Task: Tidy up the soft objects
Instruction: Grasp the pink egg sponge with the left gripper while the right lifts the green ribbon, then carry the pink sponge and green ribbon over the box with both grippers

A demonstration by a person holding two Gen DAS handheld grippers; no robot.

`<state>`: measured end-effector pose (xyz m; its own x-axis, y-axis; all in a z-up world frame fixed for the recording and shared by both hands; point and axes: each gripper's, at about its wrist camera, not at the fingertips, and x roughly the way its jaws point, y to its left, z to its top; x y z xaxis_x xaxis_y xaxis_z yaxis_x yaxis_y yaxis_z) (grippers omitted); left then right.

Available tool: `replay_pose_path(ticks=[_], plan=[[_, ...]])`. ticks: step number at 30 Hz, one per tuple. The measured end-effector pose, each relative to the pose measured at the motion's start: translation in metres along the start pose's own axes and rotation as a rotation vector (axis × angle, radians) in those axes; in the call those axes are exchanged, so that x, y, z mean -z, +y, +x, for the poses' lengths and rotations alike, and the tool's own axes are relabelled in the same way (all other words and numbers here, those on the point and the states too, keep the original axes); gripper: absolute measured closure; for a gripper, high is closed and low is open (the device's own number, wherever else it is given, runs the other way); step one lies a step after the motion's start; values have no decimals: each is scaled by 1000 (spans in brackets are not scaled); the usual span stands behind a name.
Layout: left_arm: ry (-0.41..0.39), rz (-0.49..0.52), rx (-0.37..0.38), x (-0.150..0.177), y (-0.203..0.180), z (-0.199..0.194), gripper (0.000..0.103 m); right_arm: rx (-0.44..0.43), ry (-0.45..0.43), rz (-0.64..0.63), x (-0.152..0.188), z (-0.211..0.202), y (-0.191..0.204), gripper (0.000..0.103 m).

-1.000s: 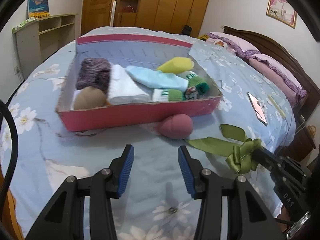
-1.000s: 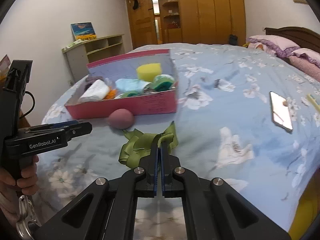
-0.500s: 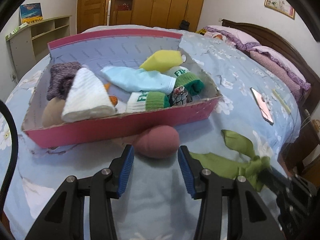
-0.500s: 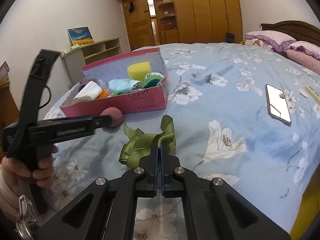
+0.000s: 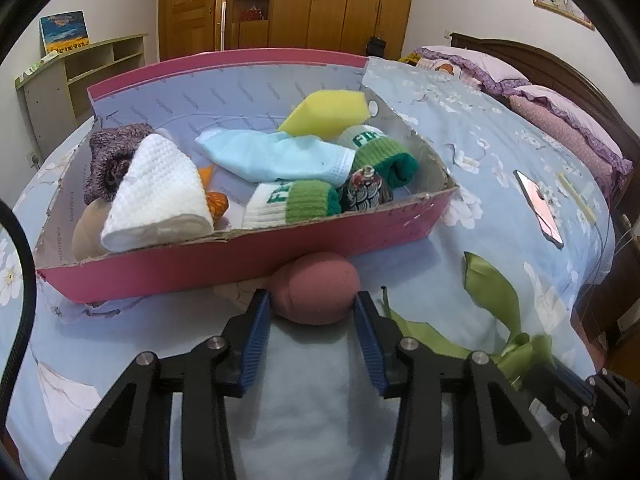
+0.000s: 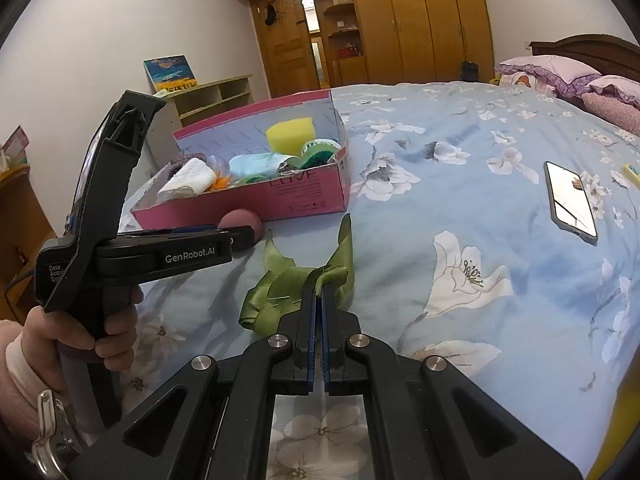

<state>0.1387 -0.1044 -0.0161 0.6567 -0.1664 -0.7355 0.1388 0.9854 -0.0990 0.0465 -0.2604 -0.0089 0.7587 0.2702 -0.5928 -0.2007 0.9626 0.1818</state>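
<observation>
A dusty-pink egg-shaped sponge (image 5: 316, 292) lies on the bedspread against the front wall of the pink cardboard box (image 5: 240, 264). My left gripper (image 5: 310, 300) straddles it with its jaws closing. The blue pads stand at the egg's two sides and do not visibly squeeze it. The box holds rolled socks, a white cloth, a light blue cloth and a yellow sponge (image 5: 324, 112). My right gripper (image 6: 318, 288) is shut on a crumpled green ribbon (image 6: 280, 296) lying on the bed to the egg's right. In the right wrist view a hand holds the left gripper (image 6: 240, 236) at the egg (image 6: 240, 218).
A phone (image 6: 570, 200) lies face up on the flowered bedspread to the right. Pillows (image 5: 568, 120) and a dark headboard are further right. A low shelf unit (image 5: 80, 76) stands by the wall beyond the box, with wooden wardrobes behind.
My left gripper has moved forward and down to the pink egg, which now sits between its fingertips, and its jaws have narrowed. The right gripper has stayed shut on the ribbon.
</observation>
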Motion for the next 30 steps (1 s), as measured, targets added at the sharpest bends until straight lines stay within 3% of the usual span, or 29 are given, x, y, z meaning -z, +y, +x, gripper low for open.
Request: replay_pose_path(ticks=[15, 30], plan=[[-65, -21, 38, 12, 22, -47, 62, 3, -40, -45, -12, -14, 15, 100], [-164, -59, 22, -8, 54, -92, 62, 16, -131, -167, -54, -32, 50, 100]])
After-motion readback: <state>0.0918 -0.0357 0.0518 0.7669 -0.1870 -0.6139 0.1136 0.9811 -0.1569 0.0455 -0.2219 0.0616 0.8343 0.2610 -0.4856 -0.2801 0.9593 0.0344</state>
